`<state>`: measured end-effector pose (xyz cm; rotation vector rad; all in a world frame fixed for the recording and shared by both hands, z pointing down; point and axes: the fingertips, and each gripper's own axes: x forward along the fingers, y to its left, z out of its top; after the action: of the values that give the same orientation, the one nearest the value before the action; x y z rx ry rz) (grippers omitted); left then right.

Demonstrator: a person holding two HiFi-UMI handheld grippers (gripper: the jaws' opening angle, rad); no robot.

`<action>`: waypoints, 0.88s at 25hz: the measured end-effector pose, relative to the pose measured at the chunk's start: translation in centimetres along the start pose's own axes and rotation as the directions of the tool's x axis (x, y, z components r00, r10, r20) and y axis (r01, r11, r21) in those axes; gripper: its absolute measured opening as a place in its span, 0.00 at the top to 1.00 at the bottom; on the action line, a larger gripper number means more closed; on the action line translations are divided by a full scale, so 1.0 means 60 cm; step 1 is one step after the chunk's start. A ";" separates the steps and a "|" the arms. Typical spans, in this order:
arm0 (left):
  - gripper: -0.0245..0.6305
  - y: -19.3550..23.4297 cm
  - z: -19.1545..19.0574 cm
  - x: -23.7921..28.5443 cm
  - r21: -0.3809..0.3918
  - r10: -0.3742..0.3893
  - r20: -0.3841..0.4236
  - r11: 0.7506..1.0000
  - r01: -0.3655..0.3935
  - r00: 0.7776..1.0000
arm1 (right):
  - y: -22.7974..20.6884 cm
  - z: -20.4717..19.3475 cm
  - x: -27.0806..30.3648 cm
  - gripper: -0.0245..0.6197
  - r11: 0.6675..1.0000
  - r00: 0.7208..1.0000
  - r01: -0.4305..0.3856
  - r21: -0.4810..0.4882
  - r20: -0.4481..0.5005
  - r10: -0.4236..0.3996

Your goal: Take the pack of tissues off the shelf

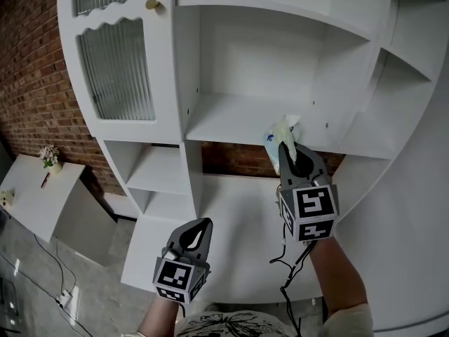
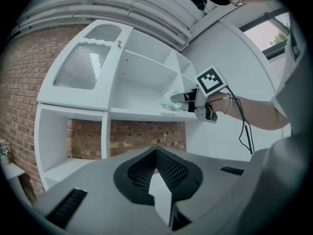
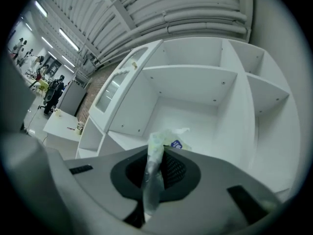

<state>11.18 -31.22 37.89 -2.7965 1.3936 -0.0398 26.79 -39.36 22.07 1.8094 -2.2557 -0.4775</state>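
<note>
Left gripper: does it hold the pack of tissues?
No, the left gripper is shut and empty; the right gripper holds the pack of tissues.

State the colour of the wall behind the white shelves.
Red brick wall; clearest in left gripper view.

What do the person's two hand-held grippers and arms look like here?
The left hand-held gripper and right hand-held gripper are grey with dark tapered jaws; each carries a cube with black-and-white square markers. A black cable hangs under the right one. A pale sleeve shows on the right arm; the shirt is light with dark print.
</note>
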 end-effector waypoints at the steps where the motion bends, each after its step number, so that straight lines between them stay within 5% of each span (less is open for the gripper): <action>1: 0.94 -0.007 -0.002 -0.001 -0.001 -0.003 -0.003 1.000 0.003 1.000 | 0.003 -0.008 -0.014 0.95 1.000 1.000 0.003 0.006 0.004 -0.003; 22: 0.94 -0.047 -0.057 -0.041 -0.001 -0.018 -0.059 1.000 0.018 0.998 | 0.123 -0.315 -0.224 0.96 0.977 0.992 0.013 0.212 -0.128 0.015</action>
<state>11.84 -27.55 41.33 -2.8306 1.3807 -0.1229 29.91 -27.06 42.89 1.8761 -2.2924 -0.1166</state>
